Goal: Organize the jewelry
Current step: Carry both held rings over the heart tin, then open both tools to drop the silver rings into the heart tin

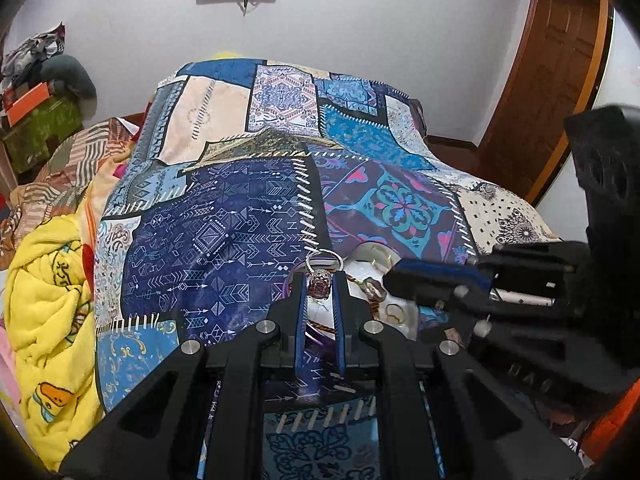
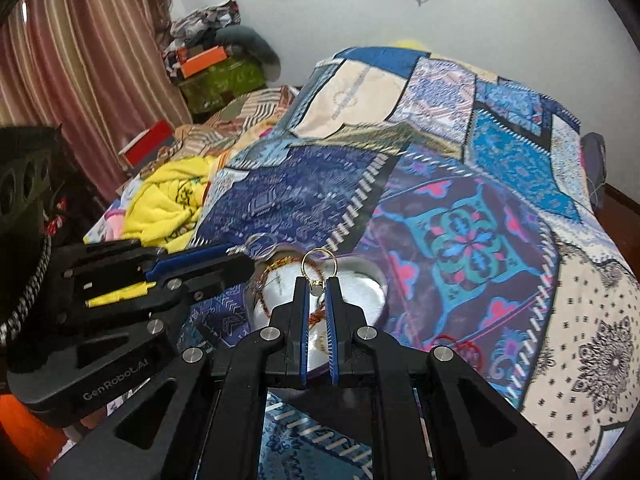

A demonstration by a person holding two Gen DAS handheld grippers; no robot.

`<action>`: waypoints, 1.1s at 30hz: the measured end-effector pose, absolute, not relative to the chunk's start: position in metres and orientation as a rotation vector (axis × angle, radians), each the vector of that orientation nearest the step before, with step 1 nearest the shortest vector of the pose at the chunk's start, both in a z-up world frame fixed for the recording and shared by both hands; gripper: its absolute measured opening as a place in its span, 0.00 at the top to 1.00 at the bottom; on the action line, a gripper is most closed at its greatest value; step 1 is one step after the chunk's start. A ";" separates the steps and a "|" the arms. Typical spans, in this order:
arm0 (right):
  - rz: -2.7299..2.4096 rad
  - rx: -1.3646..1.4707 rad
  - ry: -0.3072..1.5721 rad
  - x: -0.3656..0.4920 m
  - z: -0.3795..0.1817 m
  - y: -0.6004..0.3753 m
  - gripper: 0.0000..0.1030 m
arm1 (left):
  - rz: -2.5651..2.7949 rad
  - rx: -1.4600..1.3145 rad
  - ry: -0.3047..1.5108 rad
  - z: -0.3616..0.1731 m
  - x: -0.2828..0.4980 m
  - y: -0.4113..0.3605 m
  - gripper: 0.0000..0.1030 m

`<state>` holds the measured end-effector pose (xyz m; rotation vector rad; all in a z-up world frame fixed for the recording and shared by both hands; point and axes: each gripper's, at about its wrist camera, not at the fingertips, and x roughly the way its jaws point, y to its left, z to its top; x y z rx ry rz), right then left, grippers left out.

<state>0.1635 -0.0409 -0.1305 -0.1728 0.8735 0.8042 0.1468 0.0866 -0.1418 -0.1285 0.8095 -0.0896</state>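
Observation:
My left gripper is shut on a silver ring with a large purple stone and holds it over a white round dish on the patchwork bedspread. My right gripper is shut on a thin gold ring and holds it above the same dish. The dish holds a braided red-brown cord bracelet and other small gold rings. Each gripper shows in the other's view, the right one and the left one close beside the dish.
The blue patchwork bedspread covers the bed. A yellow blanket lies bunched at the left edge. Boxes and clothes are piled by the curtain. A wooden door stands at the right.

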 end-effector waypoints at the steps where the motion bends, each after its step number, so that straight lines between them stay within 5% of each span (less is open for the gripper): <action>1: 0.810 -0.182 0.878 0.163 -0.133 -0.038 0.93 | -0.091 -0.129 0.812 -0.143 0.148 0.087 0.90; 33: 0.689 -0.117 0.820 0.170 -0.102 -0.090 0.86 | -0.096 -0.120 0.769 -0.112 0.140 0.074 0.89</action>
